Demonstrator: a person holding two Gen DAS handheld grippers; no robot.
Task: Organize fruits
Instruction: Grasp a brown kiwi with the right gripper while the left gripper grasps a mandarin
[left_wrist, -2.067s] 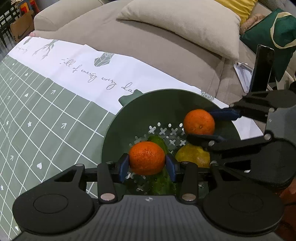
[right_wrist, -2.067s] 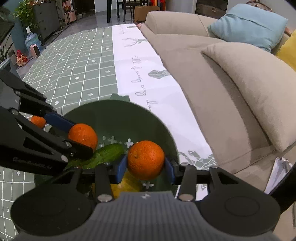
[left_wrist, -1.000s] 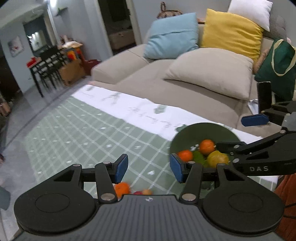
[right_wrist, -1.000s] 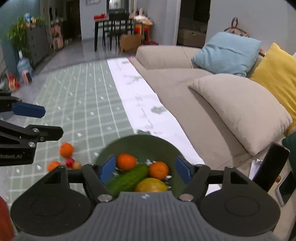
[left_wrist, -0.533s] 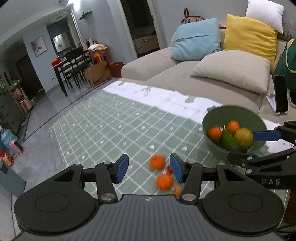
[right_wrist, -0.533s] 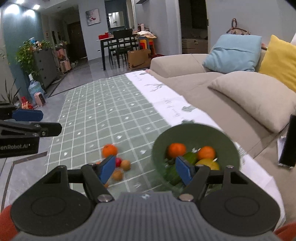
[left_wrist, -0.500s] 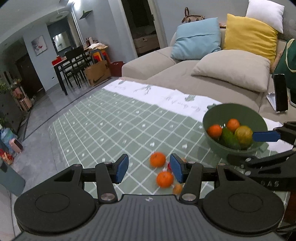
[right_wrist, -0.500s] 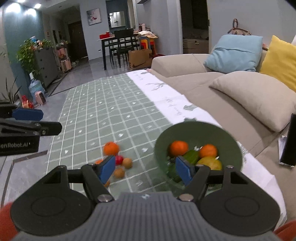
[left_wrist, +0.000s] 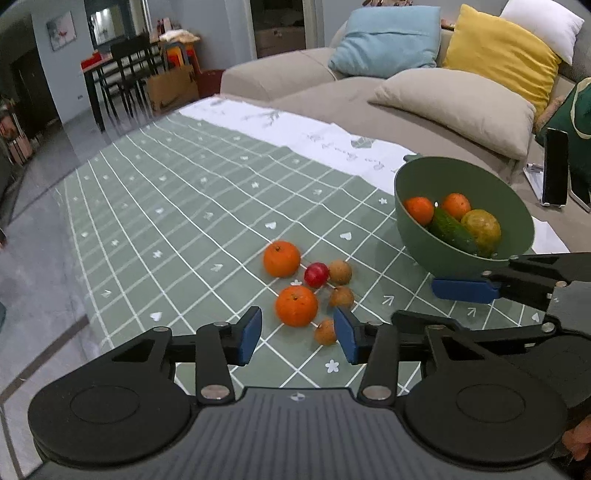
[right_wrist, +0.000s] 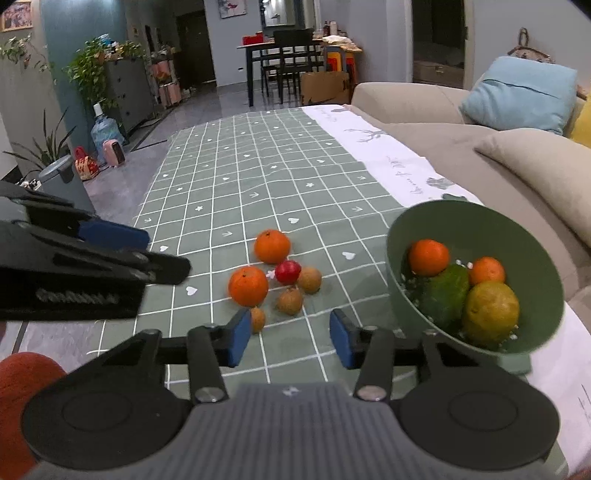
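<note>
Left gripper (left_wrist: 297, 334): jaws apart with nothing between the blue pads (left_wrist: 249, 334), having just been closing. It hangs above the green checked tablecloth (left_wrist: 192, 206), pointing down at a cluster of loose fruit. Seen between the pads is the near orange (left_wrist: 296, 305); a small brown fruit (left_wrist: 325, 332) lies just beside the right-hand pad.

Right gripper (right_wrist: 286, 341): jaws likewise apart and empty, also having just been closing. It hangs over the cloth between the cluster and the bowl (right_wrist: 476, 225). A brown fruit (right_wrist: 257, 319) sits just behind its left-hand pad (right_wrist: 236, 341).

Cluster on the cloth, outward from the grippers: the near orange, two more brown fruits (left_wrist: 341, 296) (left_wrist: 340, 272), a red fruit (left_wrist: 316, 275) touching or nearly touching its neighbours, and a far orange (left_wrist: 282, 259).

Bowl: green, standing to the right of the cluster, well apart from it, where the checked cloth meets its white border (left_wrist: 295, 129). It holds two oranges (right_wrist: 428, 257) (right_wrist: 487, 271), a cucumber (right_wrist: 443, 295) and a yellow-green round fruit (right_wrist: 491, 314).

Beyond the table: a beige sofa (left_wrist: 332, 88) with blue (left_wrist: 384, 37), yellow (left_wrist: 502, 55) and beige (left_wrist: 454, 107) cushions. A phone (left_wrist: 555, 166) stands upright on the sofa seat.
</note>
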